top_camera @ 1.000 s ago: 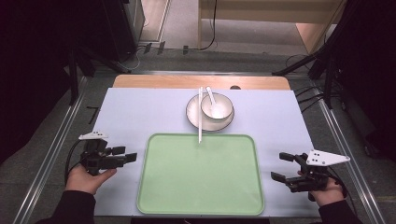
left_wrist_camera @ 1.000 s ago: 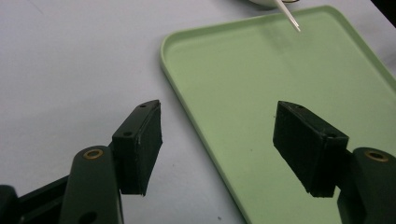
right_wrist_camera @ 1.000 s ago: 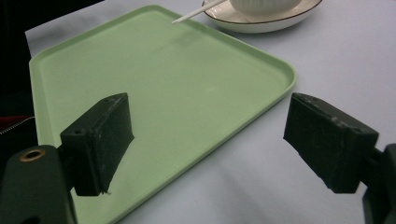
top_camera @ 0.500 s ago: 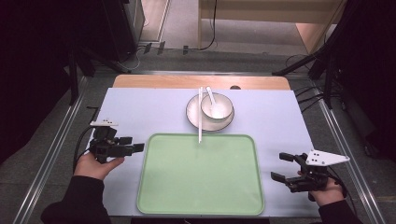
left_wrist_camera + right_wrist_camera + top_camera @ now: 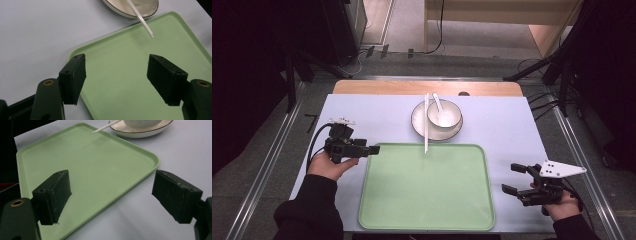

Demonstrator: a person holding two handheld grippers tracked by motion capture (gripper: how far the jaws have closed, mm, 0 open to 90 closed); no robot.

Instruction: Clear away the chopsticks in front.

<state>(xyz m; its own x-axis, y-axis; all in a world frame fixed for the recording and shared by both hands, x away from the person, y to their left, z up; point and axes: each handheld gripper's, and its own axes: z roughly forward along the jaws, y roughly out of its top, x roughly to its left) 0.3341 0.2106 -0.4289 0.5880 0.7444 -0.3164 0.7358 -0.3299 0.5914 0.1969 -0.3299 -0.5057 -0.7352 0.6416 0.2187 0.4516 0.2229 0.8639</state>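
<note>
Tray (image 5: 427, 192), pale green and bare, lies flat on the table (image 5: 377, 115) between the two grippers. The left gripper (image 5: 371, 149) hangs at the tray's far left corner with its jaws spread wide and nothing between them; in the left gripper view that corner (image 5: 75, 53) sits just ahead of one jaw and the tray's floor spans the gap. Ahead of those jaws a white chopstick (image 5: 141, 18) juts from the saucer (image 5: 117, 8) over the tray's far rim. The right gripper (image 5: 512, 179) sits just beside the tray's right edge, jaws likewise released and empty, with the tray's rounded corner (image 5: 153, 160) ahead between them. A bowl (image 5: 443, 114) stands on the saucer.
</note>
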